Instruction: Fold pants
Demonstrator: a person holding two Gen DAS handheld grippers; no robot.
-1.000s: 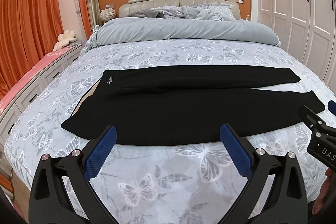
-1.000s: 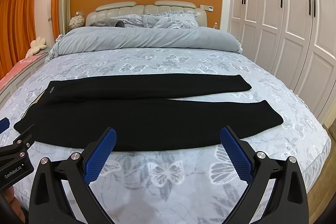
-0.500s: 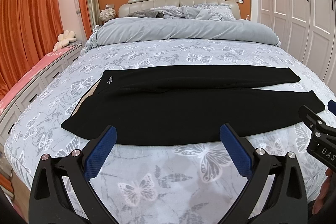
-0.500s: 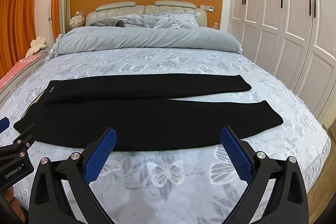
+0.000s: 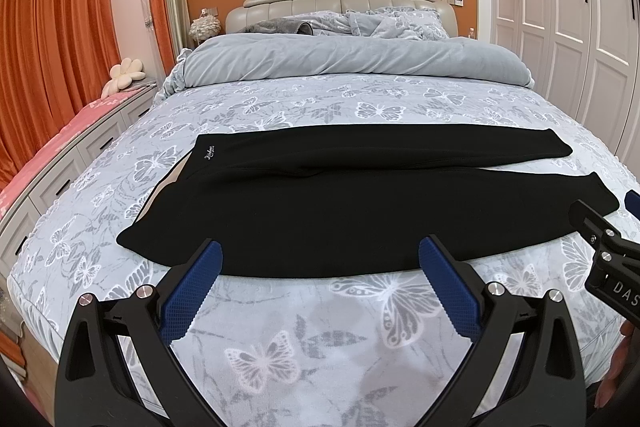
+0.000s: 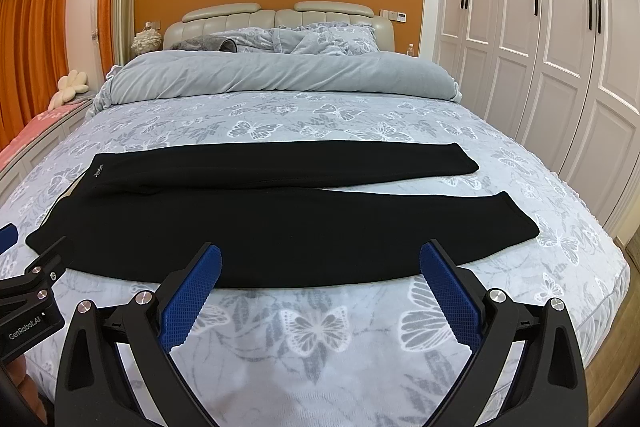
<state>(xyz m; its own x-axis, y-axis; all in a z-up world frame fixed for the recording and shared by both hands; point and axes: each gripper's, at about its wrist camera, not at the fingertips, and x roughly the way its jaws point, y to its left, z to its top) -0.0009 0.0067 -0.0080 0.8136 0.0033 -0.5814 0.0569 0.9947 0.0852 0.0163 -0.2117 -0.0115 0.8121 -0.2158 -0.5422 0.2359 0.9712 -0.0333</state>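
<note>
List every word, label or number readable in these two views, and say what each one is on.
"GenRobot.AI": on the left hand-held gripper body, seen at the right wrist view's edge.
"DAS": cut off by the frame, on the right hand-held gripper body in the left wrist view.
White script logo near the waistband of the pants: too small to read.
Wall panel beside the headboard: too small to read.

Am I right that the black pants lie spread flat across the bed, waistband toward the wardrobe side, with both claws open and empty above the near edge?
Not quite: the waistband of the black pants points toward the orange curtains; the leg ends point to the wardrobe. The right wrist view shows it. Left claw and right claw are open and empty.
</note>
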